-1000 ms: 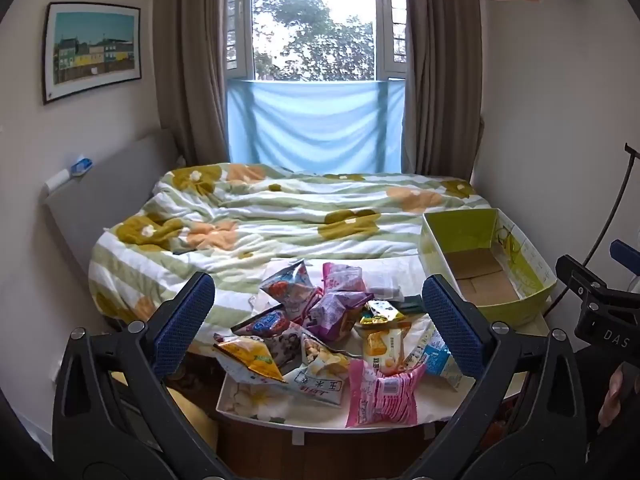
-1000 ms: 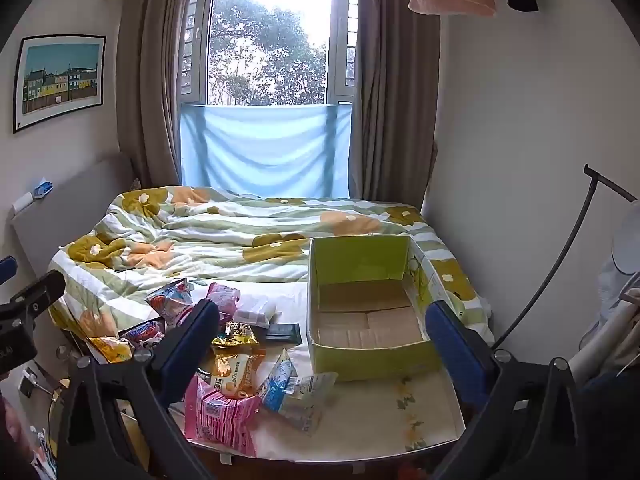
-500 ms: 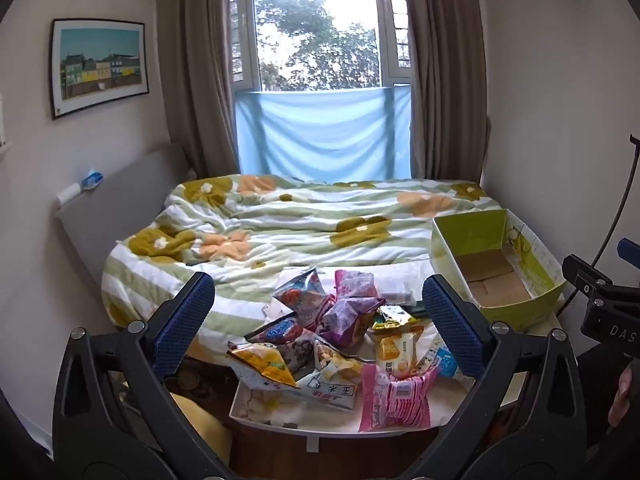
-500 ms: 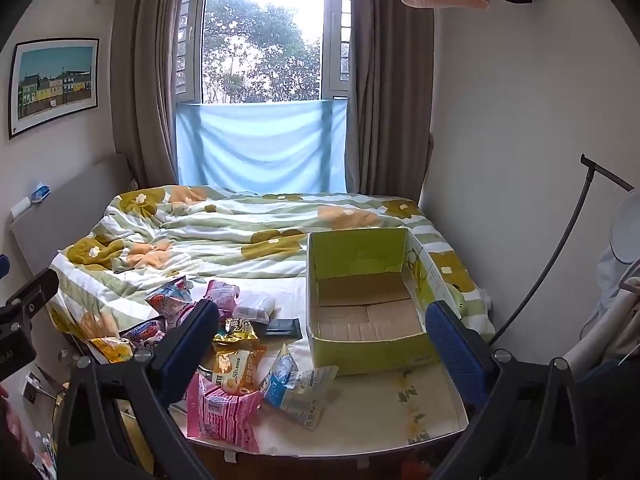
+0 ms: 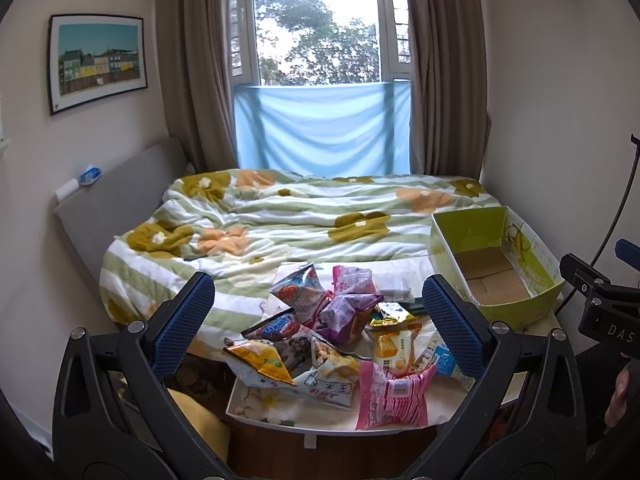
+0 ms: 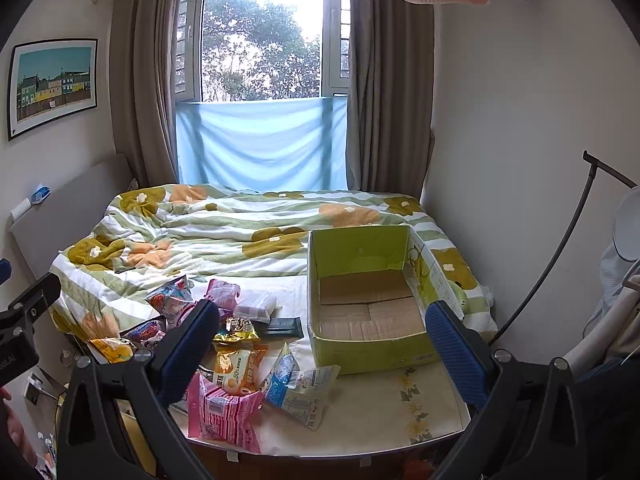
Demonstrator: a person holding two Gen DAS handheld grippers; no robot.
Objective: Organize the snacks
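A pile of several snack packets (image 5: 332,332) lies on the left part of a small white table (image 6: 372,420) at the foot of the bed. It also shows in the right wrist view (image 6: 224,344). A pink packet (image 5: 390,398) lies nearest the table's front edge. An empty green cardboard box (image 6: 372,304) stands on the table's right part; the left wrist view shows it too (image 5: 492,264). My left gripper (image 5: 318,322) is open and empty, held above and short of the pile. My right gripper (image 6: 320,344) is open and empty, held short of the box.
The bed with a flowered green quilt (image 5: 304,220) lies behind the table. A grey headboard (image 5: 112,204) runs along the left wall. A black lamp stand (image 6: 576,232) leans at the right wall. The right gripper's body (image 5: 600,304) shows at the left wrist view's right edge.
Both cameras have tilted up and drawn back a little, so the table and snacks sit lower in view. Nothing on the table has moved. Both grippers stay open.
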